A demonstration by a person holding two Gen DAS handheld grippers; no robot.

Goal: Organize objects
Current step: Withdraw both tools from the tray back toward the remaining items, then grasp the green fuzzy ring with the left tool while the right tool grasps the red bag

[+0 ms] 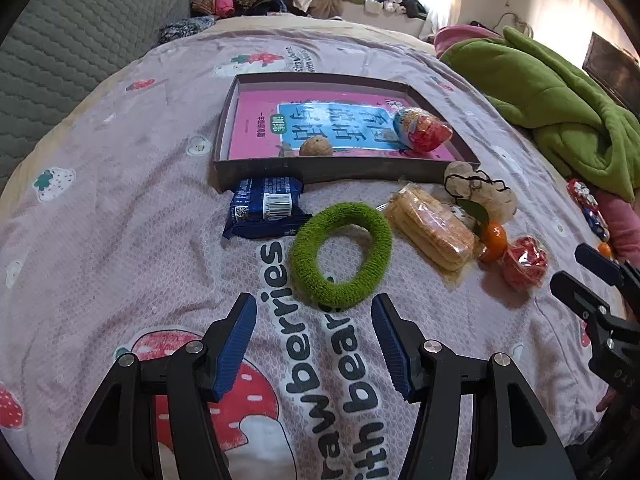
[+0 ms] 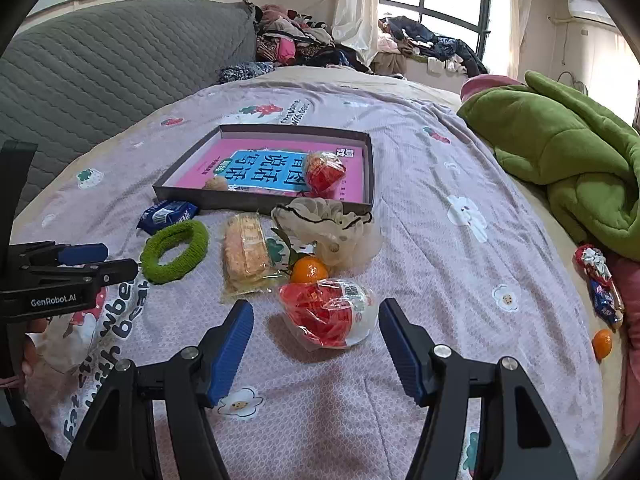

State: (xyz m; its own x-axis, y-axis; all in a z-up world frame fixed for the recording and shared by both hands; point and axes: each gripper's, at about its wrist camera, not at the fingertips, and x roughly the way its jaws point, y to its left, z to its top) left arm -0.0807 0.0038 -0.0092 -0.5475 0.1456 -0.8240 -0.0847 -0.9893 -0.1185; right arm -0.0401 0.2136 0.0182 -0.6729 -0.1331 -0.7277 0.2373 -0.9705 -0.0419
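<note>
"strawberries" is printed on the bedspread [image 1: 120, 200] beside the green hair ring [image 1: 340, 254], ahead of the wide, empty left gripper [image 1: 314, 320], marked "GenRobot.AI". The right gripper [image 2: 316, 322], jaws wide, flanks an untouched red snack packet [image 2: 328, 316]. The grey box [image 1: 344, 170] lies mid-bed.

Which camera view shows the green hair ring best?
The left wrist view: the green hair ring lies large and whole just ahead of the open jaws. In the right wrist view it is smaller, off to the left.
</note>
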